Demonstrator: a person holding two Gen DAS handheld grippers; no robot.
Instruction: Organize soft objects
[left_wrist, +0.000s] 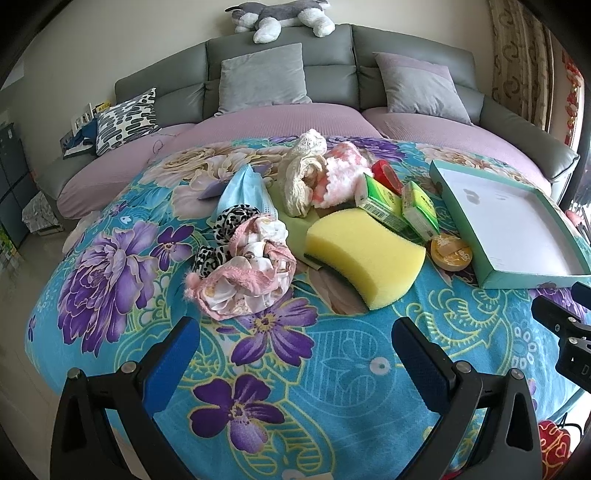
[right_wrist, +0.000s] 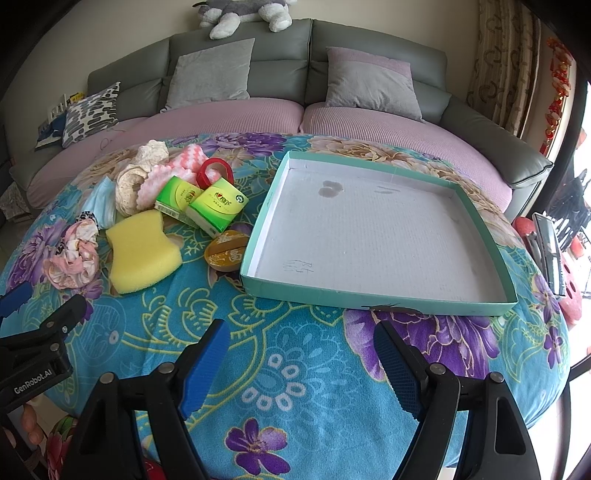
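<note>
On the floral blanket lies a pile of soft things: a yellow sponge, a pink-and-white crumpled cloth, a leopard-print scrunchie, a blue face mask, a cream lace piece and a pink fluffy cloth. A teal shallow box with a white floor sits empty to the right. My left gripper hovers open before the pile, holding nothing. Open too, my right gripper hangs before the box's near rim.
Two green tissue packs, a red tape roll and a gold round tin lie between pile and box. Behind stands a grey sofa with cushions and a plush dog on top.
</note>
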